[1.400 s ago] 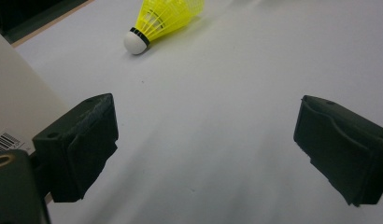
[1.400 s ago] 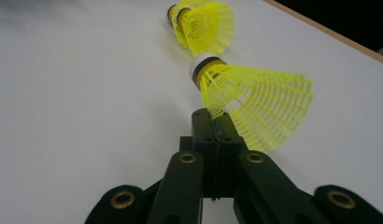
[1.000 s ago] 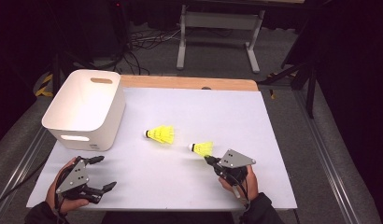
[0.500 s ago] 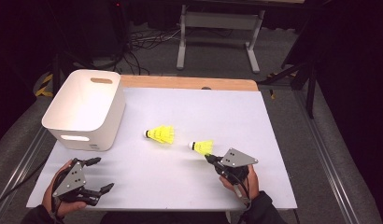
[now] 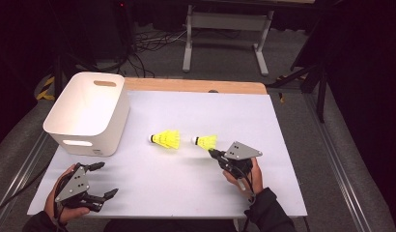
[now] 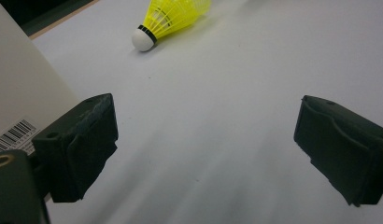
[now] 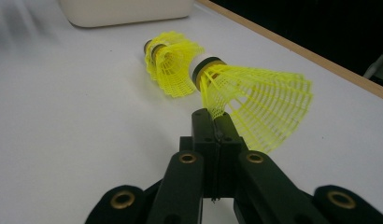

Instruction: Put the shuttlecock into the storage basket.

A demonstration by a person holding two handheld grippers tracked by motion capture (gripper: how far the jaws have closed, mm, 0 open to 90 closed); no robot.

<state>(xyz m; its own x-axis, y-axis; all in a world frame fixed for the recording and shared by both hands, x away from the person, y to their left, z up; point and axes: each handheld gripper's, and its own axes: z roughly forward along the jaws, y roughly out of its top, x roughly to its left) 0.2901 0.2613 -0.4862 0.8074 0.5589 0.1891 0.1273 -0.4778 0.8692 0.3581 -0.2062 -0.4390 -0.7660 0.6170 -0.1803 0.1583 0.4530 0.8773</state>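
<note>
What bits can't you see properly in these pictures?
- Bottom of the white bin: hidden by its own walls in the high view.
- Far shuttlecock: partly covered by the held shuttlecock in the right gripper view.
- Barcode label: cut off by the picture's edge in the left gripper view.

We see right gripper (image 7: 213, 122) jaws pressed together, pinching lower edge of yellow shuttlecock (image 7: 255, 98) skirt. Its cork points away and left of our jaws, skirt flares right. Second shuttlecock (image 7: 173, 65) lies just beyond first, partly behind it, on white table surface (image 7: 77, 140). White bin (image 7: 124, 10) sits farther ahead, left of our jaws. Wooden table edge (image 7: 301, 51) runs along right.
</note>
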